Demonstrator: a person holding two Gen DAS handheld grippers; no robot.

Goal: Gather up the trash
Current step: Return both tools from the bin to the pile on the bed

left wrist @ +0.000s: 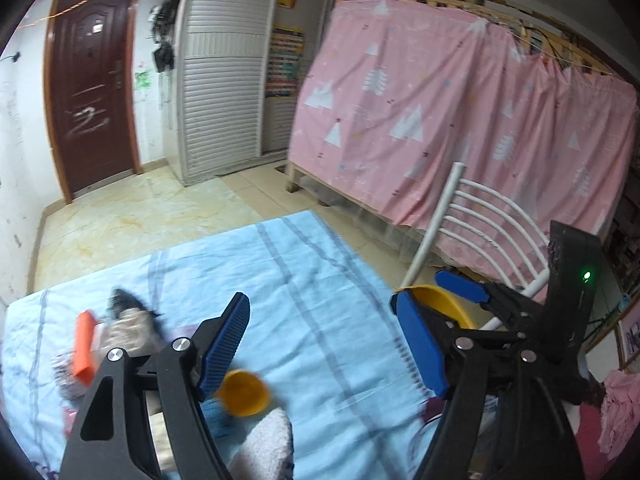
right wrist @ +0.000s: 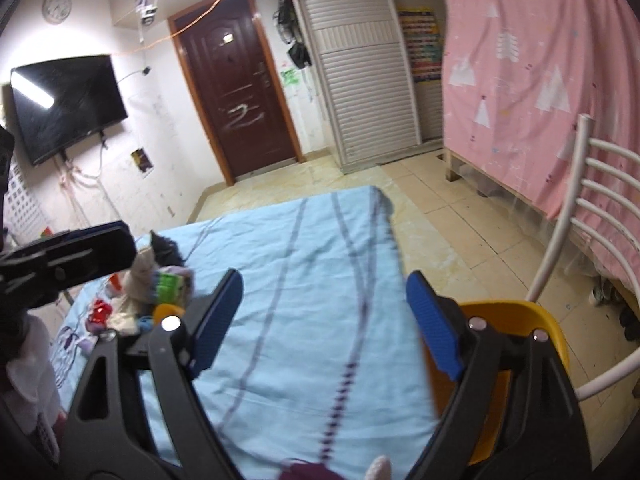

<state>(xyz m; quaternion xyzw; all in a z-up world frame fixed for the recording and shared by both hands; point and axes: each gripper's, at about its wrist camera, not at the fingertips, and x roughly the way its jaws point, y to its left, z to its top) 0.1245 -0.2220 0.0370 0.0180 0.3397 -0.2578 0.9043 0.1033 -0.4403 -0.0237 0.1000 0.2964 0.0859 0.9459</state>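
Left wrist view: the left tool stands wide, nothing between its blue ribbed pads. Below it lies the bench covered in a light blue striped cloth. At the lower left of the frame sits a blurred heap of mixed litter, including an orange wrapper and crumpled paper. A small orange round cup or lid lies at lower centre, just beside the left pad. At the right of the frame the right tool hangs over a yellow plastic bin, beside a white metal chair.

Right wrist view: the right tool also stands wide and holds nothing. The yellow bin shows at lower right, behind its right pad. The litter heap remains at the left of the frame on the blue cloth, with the left tool just above it.

Assessment: both tools carry nothing; the heap is uncollected, so most of the work appears outstanding. The bin's contents cannot be seen.
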